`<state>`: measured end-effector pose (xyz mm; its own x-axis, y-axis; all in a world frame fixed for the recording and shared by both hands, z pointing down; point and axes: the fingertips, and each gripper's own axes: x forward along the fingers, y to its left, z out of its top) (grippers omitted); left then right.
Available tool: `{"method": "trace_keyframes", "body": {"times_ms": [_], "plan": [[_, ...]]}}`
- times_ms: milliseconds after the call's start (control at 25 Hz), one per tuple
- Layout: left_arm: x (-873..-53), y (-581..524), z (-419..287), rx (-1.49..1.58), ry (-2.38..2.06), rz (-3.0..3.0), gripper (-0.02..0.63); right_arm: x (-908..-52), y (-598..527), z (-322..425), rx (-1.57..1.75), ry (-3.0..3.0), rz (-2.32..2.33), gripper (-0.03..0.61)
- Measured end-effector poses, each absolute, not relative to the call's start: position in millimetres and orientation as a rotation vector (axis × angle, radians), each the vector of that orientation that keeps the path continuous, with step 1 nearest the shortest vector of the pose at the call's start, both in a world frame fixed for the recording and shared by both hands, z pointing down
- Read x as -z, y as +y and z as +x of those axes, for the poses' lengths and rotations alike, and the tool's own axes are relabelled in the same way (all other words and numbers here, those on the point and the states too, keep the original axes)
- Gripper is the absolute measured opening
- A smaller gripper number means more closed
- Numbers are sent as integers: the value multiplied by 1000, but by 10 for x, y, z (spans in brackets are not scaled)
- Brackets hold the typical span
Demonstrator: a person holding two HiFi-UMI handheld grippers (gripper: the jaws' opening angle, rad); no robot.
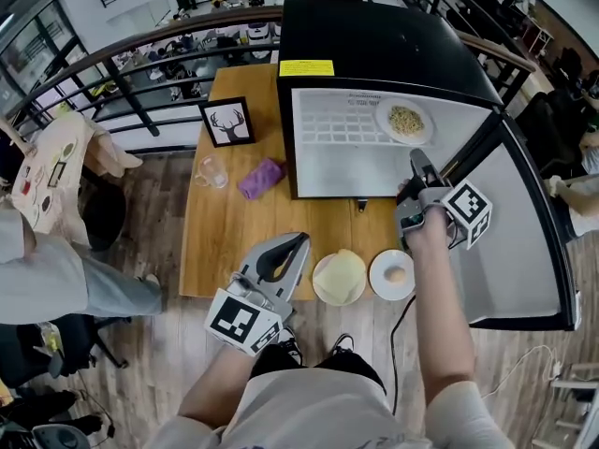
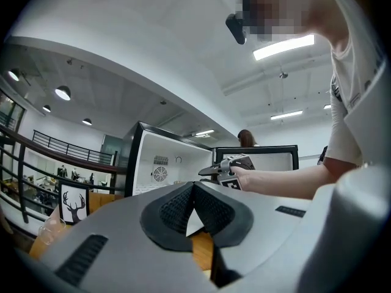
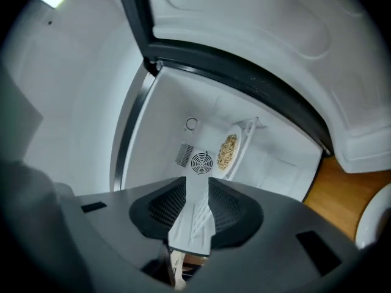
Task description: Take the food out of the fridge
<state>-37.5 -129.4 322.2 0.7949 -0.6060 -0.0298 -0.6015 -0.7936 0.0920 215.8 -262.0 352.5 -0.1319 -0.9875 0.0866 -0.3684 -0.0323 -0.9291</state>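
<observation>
A black fridge (image 1: 374, 36) stands on the wooden table (image 1: 225, 237) with its door (image 1: 524, 241) swung open to the right. On its wire shelf lies a white plate of noodles (image 1: 406, 121), which the right gripper view shows deep inside as the plate of noodles (image 3: 227, 151). My right gripper (image 1: 418, 168) hovers at the fridge mouth just below that plate, slightly open with nothing between its fingers. My left gripper (image 1: 284, 258) rests over the table's front edge, shut and empty. On the table in front sit a plate with flat yellow food (image 1: 340, 278) and a plate with a small bun (image 1: 392, 274).
A framed deer picture (image 1: 227, 121), a clear glass (image 1: 210, 170) and a purple bundle (image 1: 261, 178) stand on the table left of the fridge. A railing (image 1: 140, 73) runs behind the table. A person sits at the far left (image 1: 47, 269). A cable (image 1: 398, 344) trails on the floor.
</observation>
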Motion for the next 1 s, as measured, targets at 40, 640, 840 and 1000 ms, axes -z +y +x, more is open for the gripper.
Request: {"method": "trace_keyframes", "body": {"times_ms": [40, 640, 840, 1000], "plan": [[-3247, -1342, -402, 86, -975, 2898, 8, -3574, -2684, 2186, 1178, 1526, -1450, 106], [-3520, -1813, -650, 43, -947, 2857, 8, -4014, -3200, 2501, 1252, 1120, -1418, 106], [-3530, -1831, -650, 44, -945, 2854, 8, -4061, -3197, 2509, 1268, 1099, -1416, 106], [-3542, -1830, -617, 42, -940, 2853, 8, -4079, -3211, 2583, 1266, 1084, -1408, 106]]}}
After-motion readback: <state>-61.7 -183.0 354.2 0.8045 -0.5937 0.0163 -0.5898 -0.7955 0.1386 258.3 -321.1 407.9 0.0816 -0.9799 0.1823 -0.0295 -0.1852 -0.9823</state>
